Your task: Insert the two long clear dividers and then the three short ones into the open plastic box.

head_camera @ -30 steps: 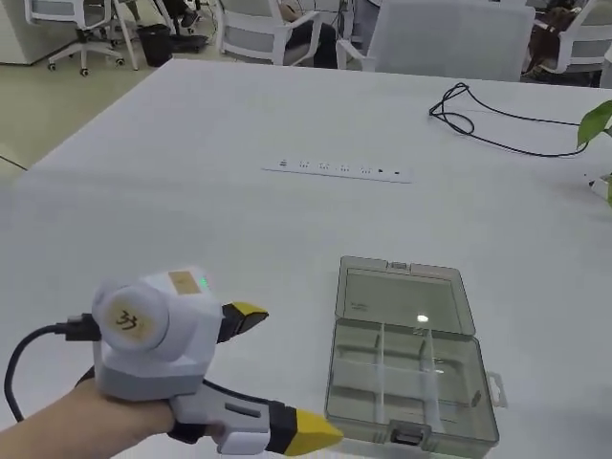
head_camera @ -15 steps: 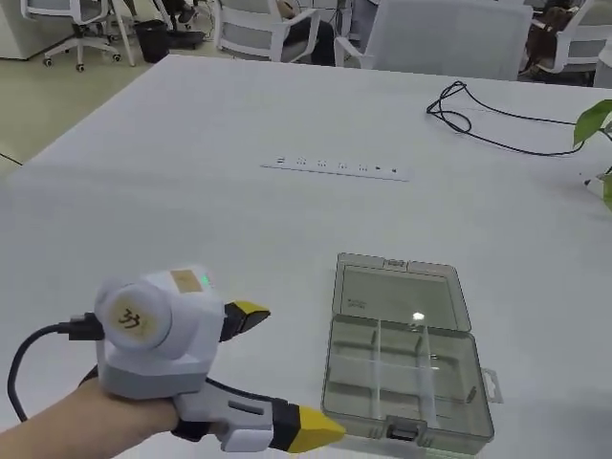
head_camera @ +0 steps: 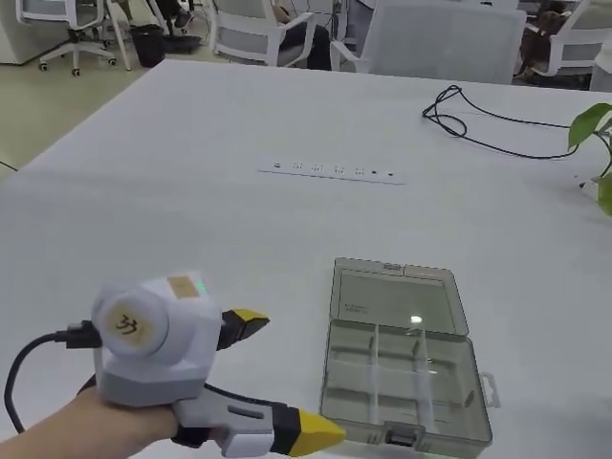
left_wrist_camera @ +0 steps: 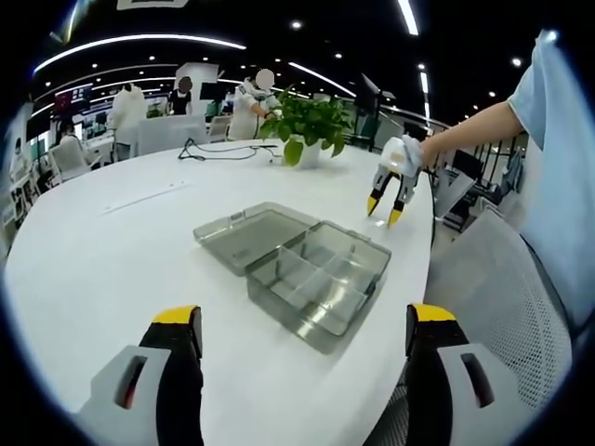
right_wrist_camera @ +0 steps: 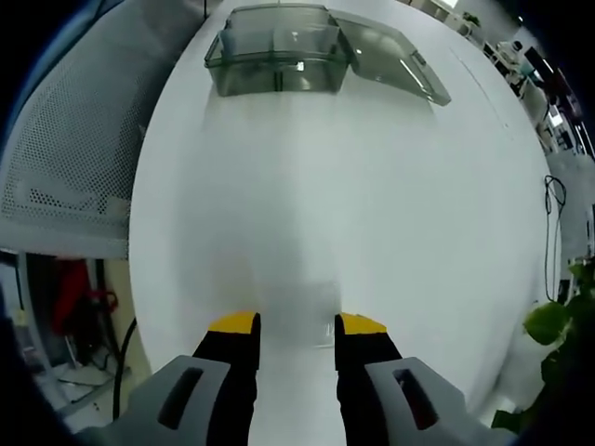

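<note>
The smoky clear plastic box lies open near the table's front edge, its lid folded flat behind it. Clear dividers stand inside it and split it into several compartments. My left gripper hovers just left of the box, open wide with nothing between its jaws. Its own view has the box straight ahead of the left gripper. My right gripper hangs above the table's edge beyond the box. In its own view the right gripper is slightly open and empty, far from the box.
A white power strip lies mid-table, with a black cable coiled far right. A potted plant stands at the right edge. A mesh chair sits against the table's rim. Office chairs line the far side.
The head camera has drifted a little, so the whole picture shifts. The left gripper and the box hold about the same places.
</note>
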Demonstrator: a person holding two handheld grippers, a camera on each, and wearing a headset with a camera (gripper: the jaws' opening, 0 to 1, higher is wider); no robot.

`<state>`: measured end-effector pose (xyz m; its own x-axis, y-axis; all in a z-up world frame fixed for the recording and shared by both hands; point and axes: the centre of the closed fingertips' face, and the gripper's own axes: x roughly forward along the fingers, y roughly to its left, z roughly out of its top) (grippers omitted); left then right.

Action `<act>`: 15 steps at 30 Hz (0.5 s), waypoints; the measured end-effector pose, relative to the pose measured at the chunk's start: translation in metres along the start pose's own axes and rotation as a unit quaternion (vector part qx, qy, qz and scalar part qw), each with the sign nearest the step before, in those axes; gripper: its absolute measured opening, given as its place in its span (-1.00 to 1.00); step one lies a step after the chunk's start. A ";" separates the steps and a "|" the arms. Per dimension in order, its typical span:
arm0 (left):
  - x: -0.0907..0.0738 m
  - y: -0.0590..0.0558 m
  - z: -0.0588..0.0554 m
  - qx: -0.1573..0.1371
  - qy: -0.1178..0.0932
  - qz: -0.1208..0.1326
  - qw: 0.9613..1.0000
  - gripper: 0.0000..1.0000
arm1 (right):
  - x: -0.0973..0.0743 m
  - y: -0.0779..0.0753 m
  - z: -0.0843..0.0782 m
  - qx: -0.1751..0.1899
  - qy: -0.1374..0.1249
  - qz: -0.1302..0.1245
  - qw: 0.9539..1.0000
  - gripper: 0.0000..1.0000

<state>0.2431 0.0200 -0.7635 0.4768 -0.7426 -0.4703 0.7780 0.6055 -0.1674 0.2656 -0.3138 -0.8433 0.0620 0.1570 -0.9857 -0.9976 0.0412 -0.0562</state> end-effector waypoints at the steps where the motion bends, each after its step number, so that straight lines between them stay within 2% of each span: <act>1: 0.000 0.000 0.000 -0.002 0.000 0.000 1.000 0.84 | 0.000 0.000 0.001 0.001 -0.001 -0.001 1.000 -0.35; 5: 0.002 0.002 0.001 -0.016 -0.003 0.000 1.000 0.81 | -0.004 -0.005 0.007 0.003 -0.010 -0.015 1.000 -0.35; 10: 0.006 0.002 0.001 -0.023 -0.002 0.000 1.000 0.78 | -0.015 -0.015 0.026 0.009 -0.033 -0.046 0.998 -0.35; 15: 0.009 0.001 0.005 -0.039 -0.012 0.002 0.999 0.71 | -0.028 -0.020 0.051 0.002 -0.064 -0.072 0.995 -0.35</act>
<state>0.2506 0.0122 -0.7635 0.4893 -0.7467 -0.4506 0.7423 0.6278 -0.2341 0.2856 -0.2689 -0.8068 0.2085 0.2727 -0.9392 -0.9778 0.0765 -0.1948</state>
